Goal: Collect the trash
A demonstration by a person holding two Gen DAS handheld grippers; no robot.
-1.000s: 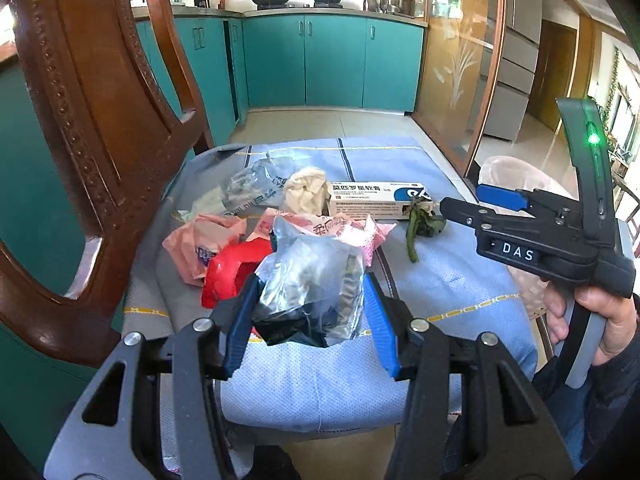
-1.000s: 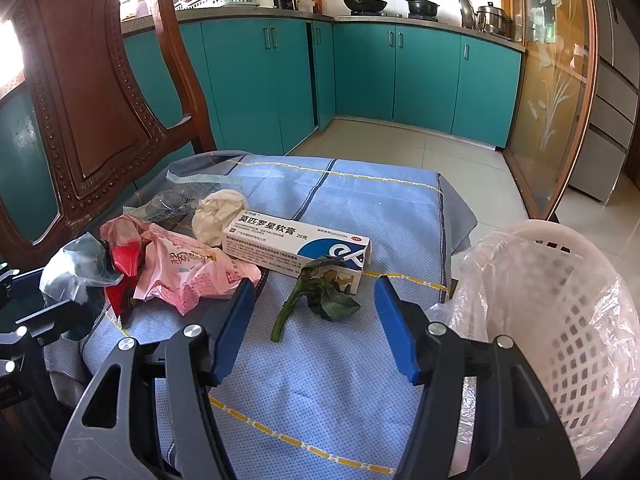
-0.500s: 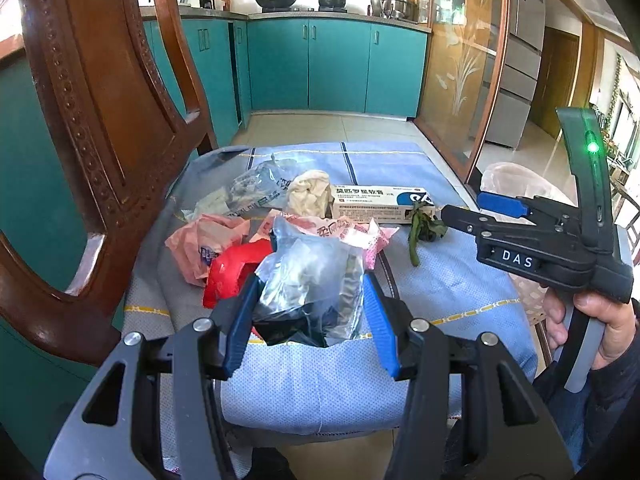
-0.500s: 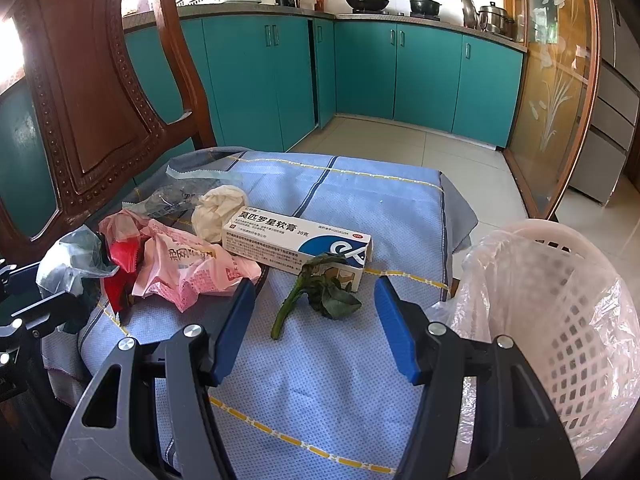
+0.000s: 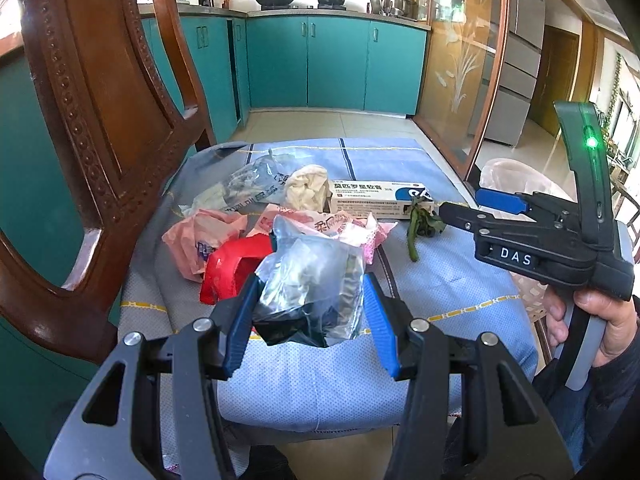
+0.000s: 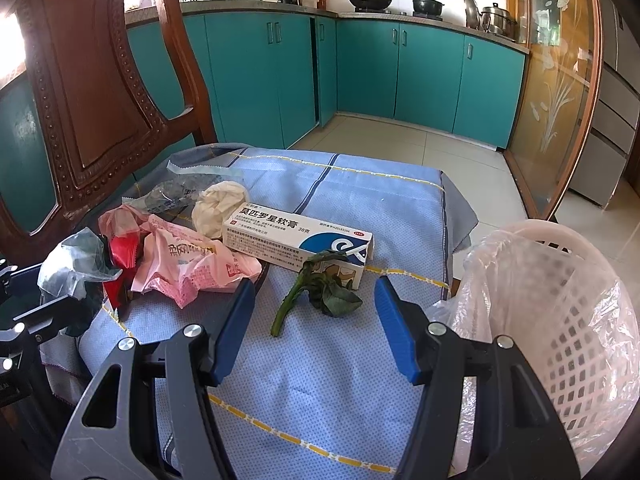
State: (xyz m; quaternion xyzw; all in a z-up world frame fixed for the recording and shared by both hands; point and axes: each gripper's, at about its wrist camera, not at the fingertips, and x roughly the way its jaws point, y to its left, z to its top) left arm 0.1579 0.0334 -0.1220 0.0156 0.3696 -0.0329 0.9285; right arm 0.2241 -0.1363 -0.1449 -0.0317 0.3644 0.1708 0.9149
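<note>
In the left wrist view, the left gripper [image 5: 310, 320] is squeezing a crinkly clear bag [image 5: 308, 280] between its blue fingers [image 5: 240, 324]. Just past the fingertips, a red wrapper [image 5: 236, 264] and a pink bag [image 5: 200, 240] are lying on the blue cloth [image 5: 448, 280]. The clear bag is thin and slippery, so I think it could be slipping out on the way to the bin. In the right wrist view, the right gripper [image 6: 314, 328] is holding its fingers apart around nothing; a wilted leaf [image 6: 320, 288] is lying just ahead between them, touching a medicine box [image 6: 296, 240]. Only this view is showing the whole pink basket [image 6: 560, 320], right beside the right finger.
</note>
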